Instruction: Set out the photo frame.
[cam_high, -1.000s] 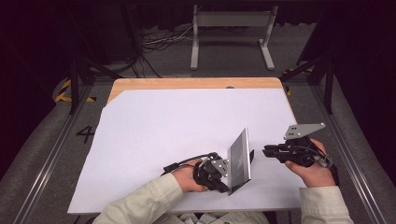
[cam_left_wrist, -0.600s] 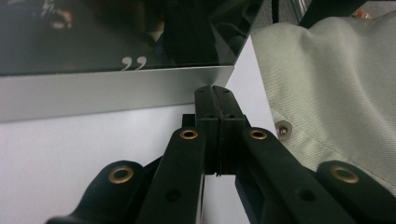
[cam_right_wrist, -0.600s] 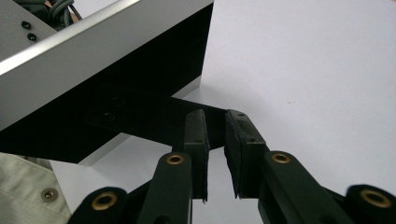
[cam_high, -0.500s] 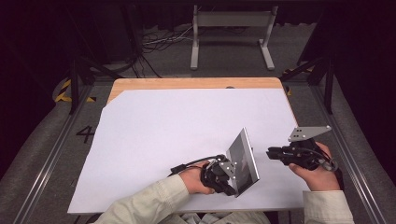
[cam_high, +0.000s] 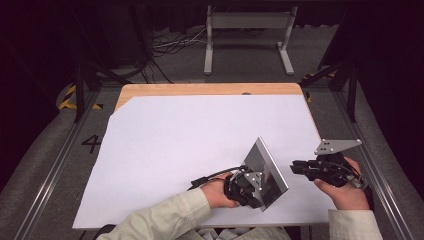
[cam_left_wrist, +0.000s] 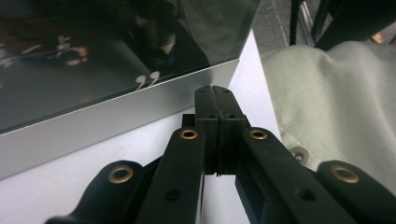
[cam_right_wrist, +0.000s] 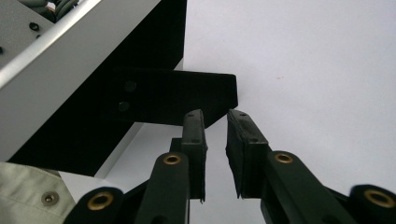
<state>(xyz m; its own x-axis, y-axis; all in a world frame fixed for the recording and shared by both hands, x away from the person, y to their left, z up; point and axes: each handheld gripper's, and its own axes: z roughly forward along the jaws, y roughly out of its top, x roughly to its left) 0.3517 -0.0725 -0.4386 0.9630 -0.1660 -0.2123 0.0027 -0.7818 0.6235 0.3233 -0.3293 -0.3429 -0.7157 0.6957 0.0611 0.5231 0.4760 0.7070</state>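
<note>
High view: a flat rectangular panel (cam_high: 267, 170), its face dark and glossy and its edge brushed silver, stands tilted on the white-covered bench (cam_high: 175, 140). My left tool (cam_high: 245, 187), pressed shut, sits against its near side; my right tool (cam_high: 300, 167), beside it, has just been opening, gripping nothing.

I see the counter (cam_high: 200, 89), a wooden top whose bare strip shows along its far edge. A large white sheet (cam_high: 200, 145) lies flat on it and covers nearly all of it, with its far left corner cut off at a slant. A flat silver panel (cam_high: 267, 170) stands tilted, near the sheet's near right part.
</note>
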